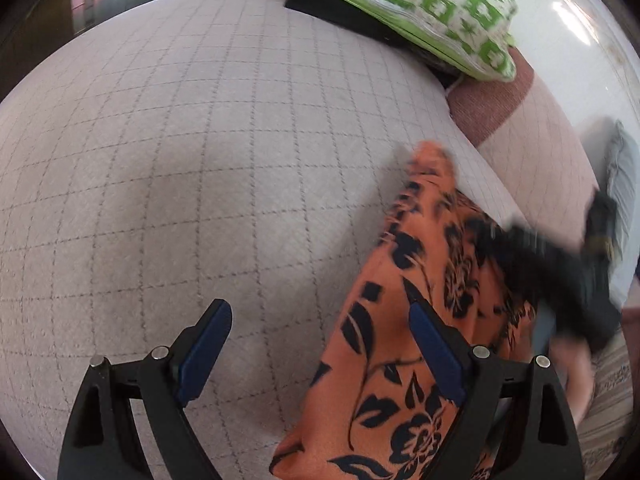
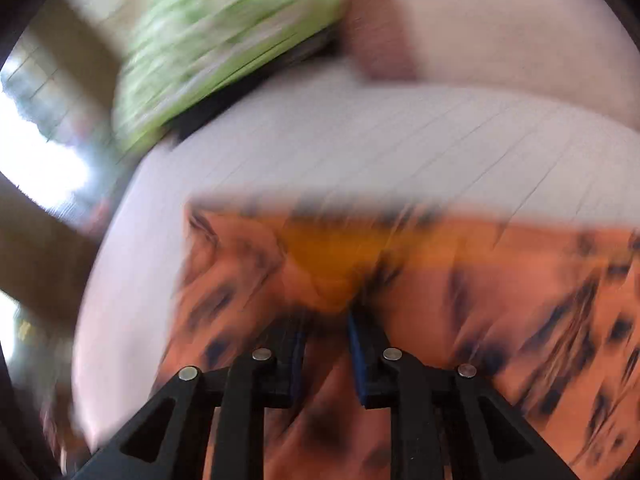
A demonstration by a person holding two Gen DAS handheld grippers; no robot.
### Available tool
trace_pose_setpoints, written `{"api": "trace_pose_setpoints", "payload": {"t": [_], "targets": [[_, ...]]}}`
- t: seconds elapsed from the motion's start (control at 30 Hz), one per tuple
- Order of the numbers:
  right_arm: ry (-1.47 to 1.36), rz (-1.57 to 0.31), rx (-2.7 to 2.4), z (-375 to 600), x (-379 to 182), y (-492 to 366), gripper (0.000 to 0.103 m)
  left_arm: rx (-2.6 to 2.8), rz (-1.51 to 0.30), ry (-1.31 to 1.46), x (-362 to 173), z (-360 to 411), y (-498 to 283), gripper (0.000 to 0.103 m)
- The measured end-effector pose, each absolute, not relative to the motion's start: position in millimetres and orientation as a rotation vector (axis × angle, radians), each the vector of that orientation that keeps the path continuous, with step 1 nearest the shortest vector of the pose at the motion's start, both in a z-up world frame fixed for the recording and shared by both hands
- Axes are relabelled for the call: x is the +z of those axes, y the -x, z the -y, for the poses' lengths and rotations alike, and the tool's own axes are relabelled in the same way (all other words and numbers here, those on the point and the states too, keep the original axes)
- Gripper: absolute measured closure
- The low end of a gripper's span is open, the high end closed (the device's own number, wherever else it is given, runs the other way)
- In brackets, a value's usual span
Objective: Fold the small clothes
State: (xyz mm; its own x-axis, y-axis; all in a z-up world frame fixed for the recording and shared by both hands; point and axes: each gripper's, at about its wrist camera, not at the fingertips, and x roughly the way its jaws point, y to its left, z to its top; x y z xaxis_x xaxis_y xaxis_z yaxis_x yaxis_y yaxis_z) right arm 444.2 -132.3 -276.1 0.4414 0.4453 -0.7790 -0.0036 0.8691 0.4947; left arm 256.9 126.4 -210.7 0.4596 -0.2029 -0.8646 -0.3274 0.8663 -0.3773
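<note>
Item: orange cloth (image 1: pixel 384 360) with a black flower print, a small garment. It lies partly spread on a bed cover (image 1: pixel 180 160) of pale quilted checks, toward the right side in the left wrist view.

Left hand-held gripper (image 1: pixel 320 356): released, jaws wide, nothing between them; its right finger hangs over the cloth's edge.

Right hand-held gripper (image 2: pixel 326 340): jaws narrow and pinched on a bunched fold of the orange cloth (image 2: pixel 320 280); the picture is heavily blurred.

Handling, as judged: light, thin, limp, probably a little slippery; it will sag and bunch between holds. Best taken at a corner or hem, one hold per side, then kept taut.

Also present: green-and-white pillow (image 1: pixel 420 8) at the far edge, over something dark.
</note>
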Motion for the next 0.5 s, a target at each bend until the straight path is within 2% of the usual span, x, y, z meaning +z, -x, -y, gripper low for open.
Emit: {"api": "trace_pose_setpoints", "payload": {"t": [0.13, 0.27, 0.5], "targets": [[-0.592, -1.023, 0.222, 164.0, -268.2, -442.7, 0.08, 0.052, -1.12, 0.494, -211.0, -116.1, -265.3, 0.013], [-0.545, -0.969, 0.242, 180.5, -246.8, -412.3, 0.08, 0.065, -1.136, 0.457, -218.6, -102.1, -285.1, 0.013], [-0.463, -0.989, 0.192, 233.6, -218.1, -310.0, 0.08, 0.048, -1.017, 0.284, -200.4, -62.9, -294.3, 0.013]]}}
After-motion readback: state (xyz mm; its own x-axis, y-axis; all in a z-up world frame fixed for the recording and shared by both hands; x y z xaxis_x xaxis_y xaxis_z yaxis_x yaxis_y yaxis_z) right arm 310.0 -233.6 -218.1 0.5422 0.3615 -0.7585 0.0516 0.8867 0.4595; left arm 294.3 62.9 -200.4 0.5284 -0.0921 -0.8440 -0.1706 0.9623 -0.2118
